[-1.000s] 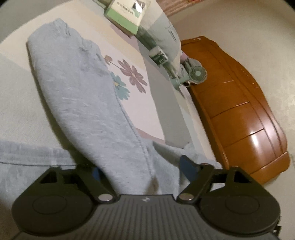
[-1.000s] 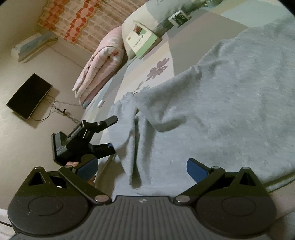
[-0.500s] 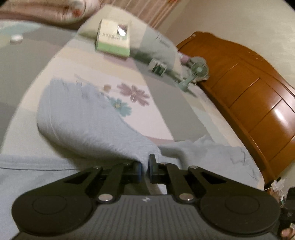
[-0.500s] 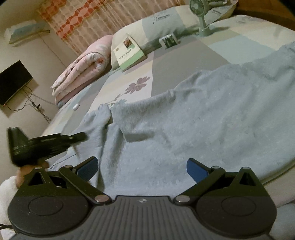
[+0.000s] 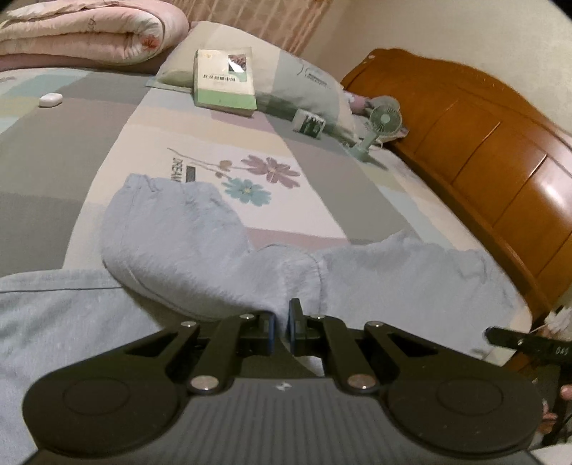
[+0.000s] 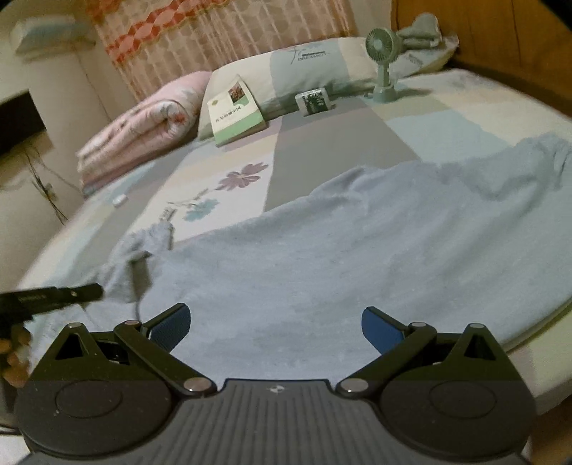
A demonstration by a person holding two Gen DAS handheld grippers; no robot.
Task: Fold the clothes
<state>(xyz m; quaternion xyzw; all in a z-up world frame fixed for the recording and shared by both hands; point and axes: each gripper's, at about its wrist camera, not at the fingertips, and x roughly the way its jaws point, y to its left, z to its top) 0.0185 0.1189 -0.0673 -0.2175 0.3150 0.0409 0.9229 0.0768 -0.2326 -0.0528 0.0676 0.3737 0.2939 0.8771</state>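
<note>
A second ago the left gripper [image 5: 281, 323] stood open over the pale blue garment [image 5: 200, 257]; now its jaws are pinched shut on a fold of that cloth, with the sleeve [image 5: 168, 229] running away to the far left across the bed [image 5: 321, 200]. From the right wrist, the right gripper [image 6: 274, 323] gapes wide and holds nothing, the garment spread just beyond it, long axis left to right. The left gripper shows at the near left edge, seemingly at the sleeve end, so it is nearer.

bed [image 5: 321, 200] with patchwork sheet – on it blue garment [image 6: 339, 250], book [image 5: 223, 80], fan [image 6: 382, 60], pink quilt [image 5: 82, 32]
</note>
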